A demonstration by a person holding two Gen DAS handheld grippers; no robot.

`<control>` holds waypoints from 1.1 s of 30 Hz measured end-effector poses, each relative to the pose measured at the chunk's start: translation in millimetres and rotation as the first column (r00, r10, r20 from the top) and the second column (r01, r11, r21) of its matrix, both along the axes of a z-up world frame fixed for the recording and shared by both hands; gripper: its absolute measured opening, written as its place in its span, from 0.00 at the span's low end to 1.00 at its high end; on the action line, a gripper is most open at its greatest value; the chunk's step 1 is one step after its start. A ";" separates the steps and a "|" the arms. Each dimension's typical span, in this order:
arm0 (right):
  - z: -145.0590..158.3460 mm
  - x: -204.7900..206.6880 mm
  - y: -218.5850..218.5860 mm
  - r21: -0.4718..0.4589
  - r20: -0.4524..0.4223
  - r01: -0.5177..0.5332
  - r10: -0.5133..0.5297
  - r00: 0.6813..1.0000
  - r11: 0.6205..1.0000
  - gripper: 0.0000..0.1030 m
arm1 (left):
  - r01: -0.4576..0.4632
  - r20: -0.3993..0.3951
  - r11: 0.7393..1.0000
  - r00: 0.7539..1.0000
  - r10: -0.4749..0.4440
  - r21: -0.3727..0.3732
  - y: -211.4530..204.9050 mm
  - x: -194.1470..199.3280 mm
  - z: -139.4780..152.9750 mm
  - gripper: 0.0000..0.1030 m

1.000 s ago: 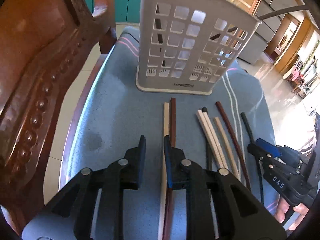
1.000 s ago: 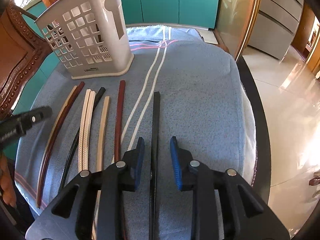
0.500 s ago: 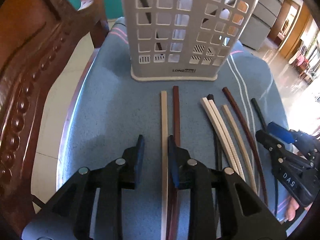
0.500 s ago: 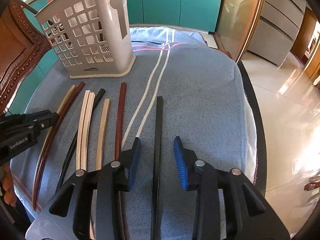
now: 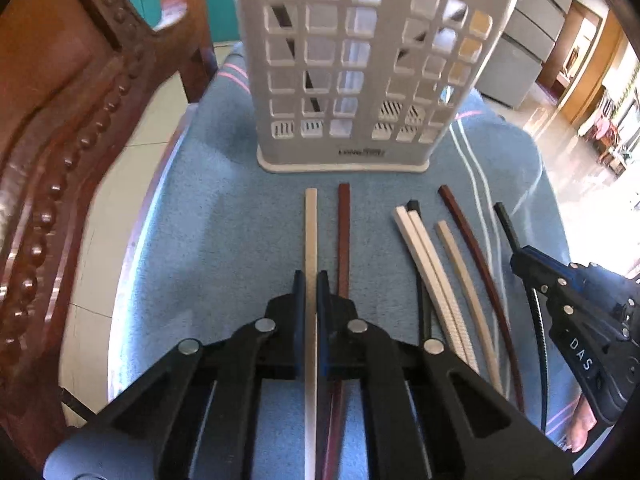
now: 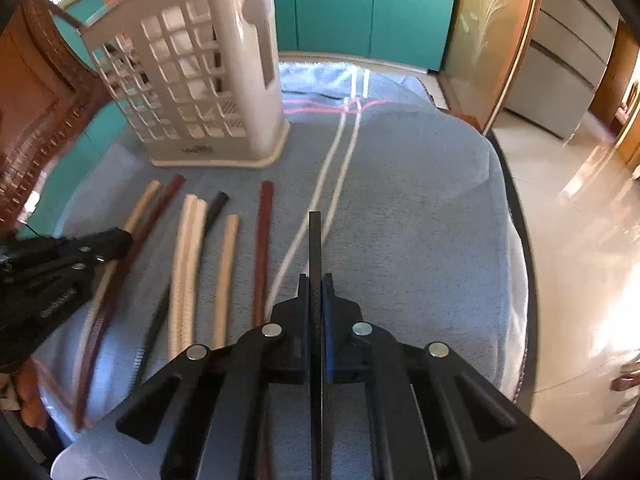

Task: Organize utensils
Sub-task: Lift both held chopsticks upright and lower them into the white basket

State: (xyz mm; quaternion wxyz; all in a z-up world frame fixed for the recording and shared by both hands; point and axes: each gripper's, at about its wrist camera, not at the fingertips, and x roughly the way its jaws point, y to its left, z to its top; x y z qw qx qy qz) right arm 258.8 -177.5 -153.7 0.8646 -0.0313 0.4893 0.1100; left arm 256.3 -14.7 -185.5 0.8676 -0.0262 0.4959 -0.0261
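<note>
Left gripper [image 5: 311, 292] jaws clamp the cream chopstick [image 5: 311, 232], right gripper [image 6: 316, 296] jaws the black chopstick [image 6: 315, 248]; both probably light, stiff, slippery, so grip mid-shaft.

White letters reading "DAS" are showing on the black body of the right claw [image 5: 516, 258] in the left wrist view. A dark brand mark is sitting on the utensil basket [image 5: 360, 80] base, too blurred to read.

— What's lying under everything?
— A blue towel [image 6: 420, 208], its white stripes [image 6: 340, 152] running lengthwise.
— And beyond its edges?
— A carved wooden chair [image 5: 60, 128] standing left, teal cabinets [image 6: 360, 8] showing behind.
</note>
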 end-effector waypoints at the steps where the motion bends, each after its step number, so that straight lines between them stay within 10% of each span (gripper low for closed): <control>1: 3.6 -1.0 -0.3 -0.002 0.014 -0.001 0.001 1.000 1.000 0.06 | -0.001 0.019 1.000 1.000 0.001 -0.003 1.3 -3.4 7.1 0.07; 21: 152.2 -53.5 -24.7 0.105 0.345 -0.048 0.009 0.939 0.993 0.07 | 0.037 0.412 0.996 0.911 0.000 -0.082 24.7 -90.7 174.6 0.07; 33: 252.4 -40.0 -15.0 0.215 0.508 -0.177 0.045 0.860 0.961 0.07 | 0.041 0.567 0.991 0.823 0.039 -0.128 43.1 -62.1 269.0 0.07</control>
